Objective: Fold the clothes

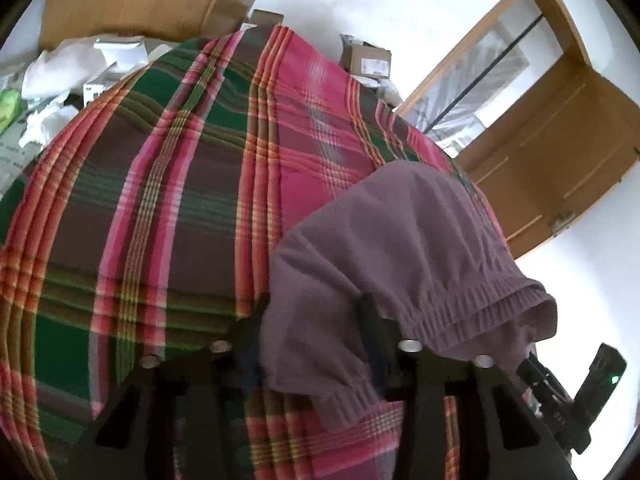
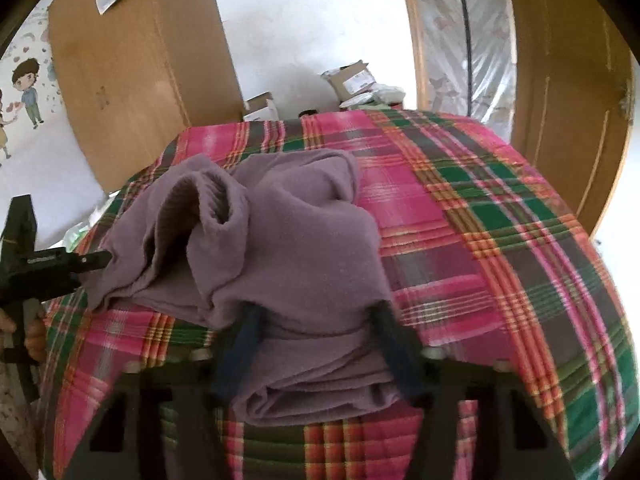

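**One mauve garment, two grippers, one plaid bed**

One mauve garment (image 2: 280,240) is lying bunched on the near part of a bed covered by one plaid blanket (image 2: 480,220) in pink, green and brown. Its ribbed elastic hem (image 1: 472,312) is drooping over the left gripper (image 1: 316,344), and cloth is sitting between that gripper's two fingers; the jaws are standing fairly wide, and I cannot tell whether they are pinching the cloth or only lying under it. The right gripper (image 2: 316,336) is sitting at the garment's near edge, its two blue-padded fingers (image 2: 244,340) spread wide with a thick fold of cloth lying between them, not visibly squeezed.

In the right wrist view the left gripper is showing at the far left with its tip touching the garment's left edge, and part of a hand (image 2: 32,332) is gripping its handle.

Beyond the far edge of the bed, at least two cardboard boxes (image 2: 352,78) are standing against the white wall. One wooden door (image 1: 560,152) is hanging open on the right, and one wooden cabinet (image 2: 132,64) is standing to the left.
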Demonstrator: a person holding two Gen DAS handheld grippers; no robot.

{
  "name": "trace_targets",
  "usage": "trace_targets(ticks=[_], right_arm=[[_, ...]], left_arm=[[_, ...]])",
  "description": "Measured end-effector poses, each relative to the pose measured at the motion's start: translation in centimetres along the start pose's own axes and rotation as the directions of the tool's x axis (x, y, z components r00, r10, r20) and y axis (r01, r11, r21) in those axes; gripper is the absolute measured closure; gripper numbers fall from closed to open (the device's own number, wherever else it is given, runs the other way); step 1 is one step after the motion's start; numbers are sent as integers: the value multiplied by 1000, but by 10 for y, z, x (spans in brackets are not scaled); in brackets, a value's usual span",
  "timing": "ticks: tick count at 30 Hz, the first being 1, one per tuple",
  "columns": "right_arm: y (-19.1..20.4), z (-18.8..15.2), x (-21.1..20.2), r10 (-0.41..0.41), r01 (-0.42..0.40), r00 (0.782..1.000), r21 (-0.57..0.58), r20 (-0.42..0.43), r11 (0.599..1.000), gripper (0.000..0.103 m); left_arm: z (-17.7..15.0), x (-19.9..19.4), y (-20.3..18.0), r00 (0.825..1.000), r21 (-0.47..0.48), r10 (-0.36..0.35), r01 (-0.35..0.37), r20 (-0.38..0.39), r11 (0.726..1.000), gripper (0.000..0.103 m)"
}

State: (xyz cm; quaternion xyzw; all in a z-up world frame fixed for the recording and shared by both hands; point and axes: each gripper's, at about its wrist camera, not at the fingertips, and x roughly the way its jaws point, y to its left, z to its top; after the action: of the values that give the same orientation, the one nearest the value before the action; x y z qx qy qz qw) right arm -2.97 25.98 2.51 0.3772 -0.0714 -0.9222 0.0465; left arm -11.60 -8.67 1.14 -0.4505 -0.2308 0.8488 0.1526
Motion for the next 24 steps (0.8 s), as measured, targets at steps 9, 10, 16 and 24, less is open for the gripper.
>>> trace_targets(ticks=[9,10,16,24], right_arm=[[-6,3,-30,28,-29,997,21,78,999,95],[-7,3,-34,28,-30,996,19,85,999,96],[-15,1,-62,26,-33,990,41,140,999,97],[-20,-9,-102,32,-44,980,57,194,997,97]], left_arm=[[-16,-23,-32,996,45,-56,53,74,998,92],[-19,-30,-36,994,56,-67,63,82,996,92],[-37,-59,-48,984,85,-134,125,116,989,92],[-72,-94,-54,971,88,-195,185,135,979,92]])
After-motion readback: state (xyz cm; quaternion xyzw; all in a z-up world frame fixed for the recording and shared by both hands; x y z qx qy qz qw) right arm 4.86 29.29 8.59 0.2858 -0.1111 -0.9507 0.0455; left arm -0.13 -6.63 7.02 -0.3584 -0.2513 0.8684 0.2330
